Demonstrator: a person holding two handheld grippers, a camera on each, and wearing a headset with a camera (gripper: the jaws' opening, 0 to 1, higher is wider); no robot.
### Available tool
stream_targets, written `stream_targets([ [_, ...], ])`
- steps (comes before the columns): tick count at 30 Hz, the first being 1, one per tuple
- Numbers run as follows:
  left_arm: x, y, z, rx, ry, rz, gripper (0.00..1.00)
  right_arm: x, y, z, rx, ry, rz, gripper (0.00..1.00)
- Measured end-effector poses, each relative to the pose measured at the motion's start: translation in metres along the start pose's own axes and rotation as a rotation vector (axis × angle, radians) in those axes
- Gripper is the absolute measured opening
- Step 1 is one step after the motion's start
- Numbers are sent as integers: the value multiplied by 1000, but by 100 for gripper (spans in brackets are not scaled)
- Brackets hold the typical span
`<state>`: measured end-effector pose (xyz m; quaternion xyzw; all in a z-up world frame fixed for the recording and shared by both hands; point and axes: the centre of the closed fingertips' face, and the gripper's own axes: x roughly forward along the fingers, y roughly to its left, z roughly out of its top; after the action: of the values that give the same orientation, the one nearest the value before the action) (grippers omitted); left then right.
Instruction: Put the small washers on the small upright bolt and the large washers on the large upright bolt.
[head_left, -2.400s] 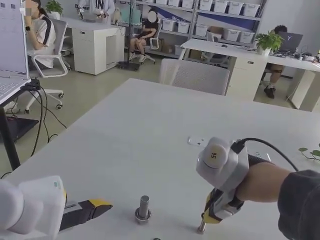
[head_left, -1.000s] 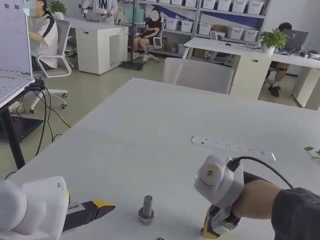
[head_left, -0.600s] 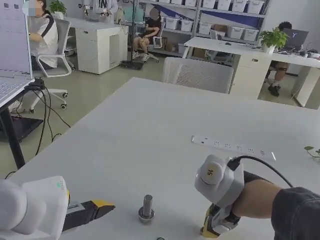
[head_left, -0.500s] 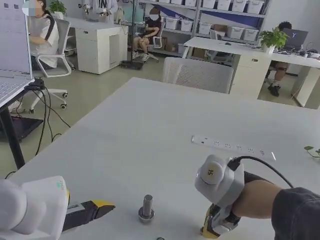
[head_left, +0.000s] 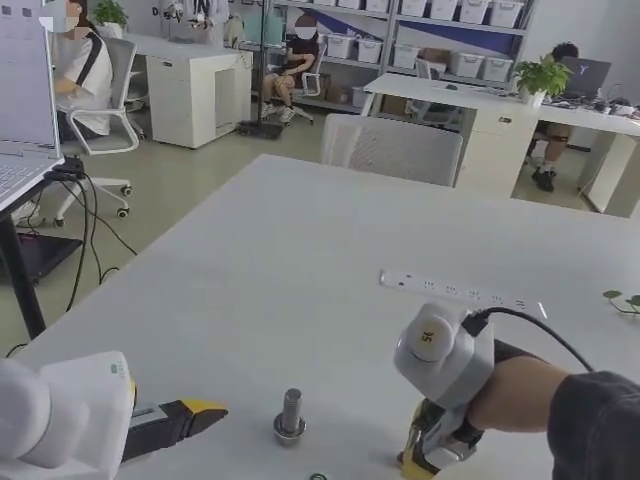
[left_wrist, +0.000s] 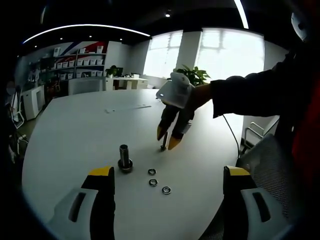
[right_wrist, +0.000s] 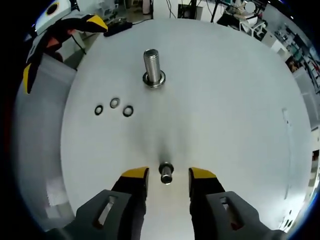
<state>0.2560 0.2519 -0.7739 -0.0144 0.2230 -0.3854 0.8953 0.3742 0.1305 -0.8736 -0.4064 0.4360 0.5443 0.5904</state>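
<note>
The large upright bolt (head_left: 289, 415) (left_wrist: 124, 157) (right_wrist: 153, 65) stands on the white table (head_left: 300, 260) with a ring around its foot. The small upright bolt (right_wrist: 166, 173) (left_wrist: 164, 142) stands between the jaws of my right gripper (right_wrist: 168, 174) (head_left: 418, 458) (left_wrist: 166, 141), which points down over it, open, with a gap on each side. Three loose washers (right_wrist: 115, 102) (left_wrist: 153, 182) lie together on the table near the large bolt. My left gripper (left_wrist: 168, 172) (head_left: 200, 412) hovers wide open and holds nothing, short of the washers.
A white power strip (head_left: 460, 293) lies farther back on the table. A mesh chair (head_left: 390, 150) stands at the far edge. A laptop stand with cables (head_left: 40, 170) is off the left side. People sit at desks beyond.
The right gripper has stayed at the small bolt, a little lower around it than 2.4 s ago. The left gripper has not moved; the head camera shifted slightly.
</note>
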Motion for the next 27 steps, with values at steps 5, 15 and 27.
stream_targets([
  [5, -1, 0, 0, -1, -1, -1, 90, -2, -1, 1, 5, -7, -7, 36],
  [15, -1, 0, 1, 0, 1, -3, 90, -7, -1, -1, 14, -17, -18, 40],
  [27, -2, -2, 1, 4, 3, -9, 90, -20, 1, -10, 30, -35, -44, 40],
])
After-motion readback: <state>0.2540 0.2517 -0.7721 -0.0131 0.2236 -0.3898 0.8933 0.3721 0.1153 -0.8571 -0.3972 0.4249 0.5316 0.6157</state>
